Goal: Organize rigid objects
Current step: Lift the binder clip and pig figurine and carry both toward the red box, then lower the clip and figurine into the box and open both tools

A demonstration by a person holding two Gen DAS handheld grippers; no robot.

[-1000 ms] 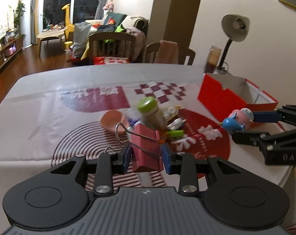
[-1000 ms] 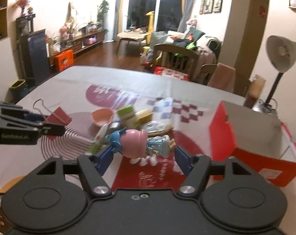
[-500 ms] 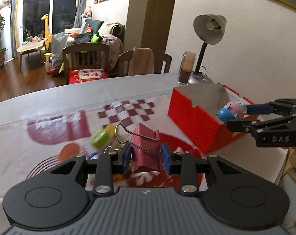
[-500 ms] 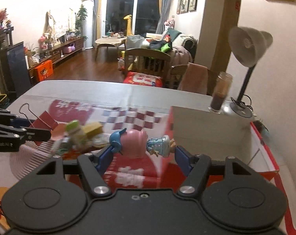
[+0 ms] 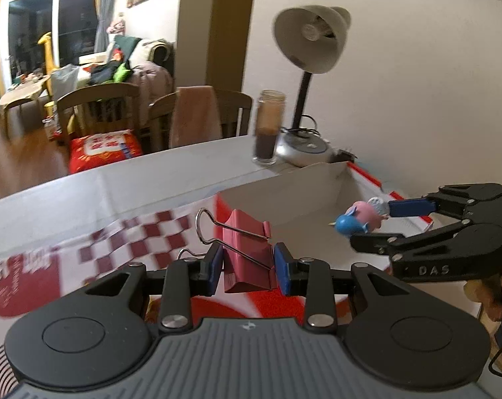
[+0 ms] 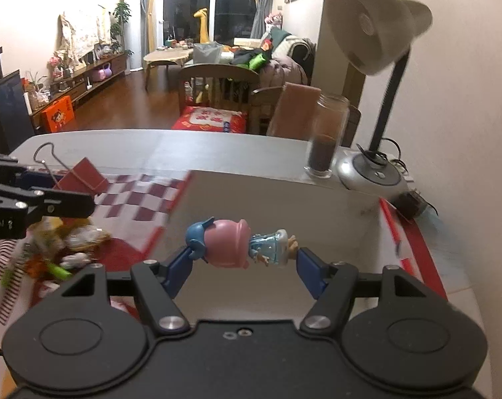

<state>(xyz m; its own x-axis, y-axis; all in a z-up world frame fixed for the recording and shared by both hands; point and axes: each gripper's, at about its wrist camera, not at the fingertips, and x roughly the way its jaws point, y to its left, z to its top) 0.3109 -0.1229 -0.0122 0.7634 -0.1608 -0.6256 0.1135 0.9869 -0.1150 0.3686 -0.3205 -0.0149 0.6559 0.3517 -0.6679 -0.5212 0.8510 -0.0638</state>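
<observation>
Left gripper (image 5: 247, 266): its blue fingers (image 5: 213, 267) are pinching a pink binder clip (image 5: 249, 252), held in the air above the worktop (image 5: 124, 186), just short of the near wall of the box.
Binder clip: it is sitting between the two pads with its wire handles sticking up and back toward the left.
Right gripper (image 6: 242, 266): its fingers (image 6: 309, 271) are clamping a small toy figure (image 6: 237, 247) end to end, one pad at the head, the other at the feet.
Toy figure: it is lying sideways in the grip, with a blue cap, a pink head and a pale blue dress, hanging over the open inside of the box.
Box (image 6: 407, 232): red outside, pale inside, it is resting open near the far right corner of the worktop.
Glass jar (image 6: 325, 136): holding something dark, it is standing beyond the box near the far edge.
Desk lamp (image 6: 373, 169): its base is sitting just beside the jar.
Small items (image 6: 68, 246): a blurred heap is lying on the red patterned cloth, left of the box.
</observation>
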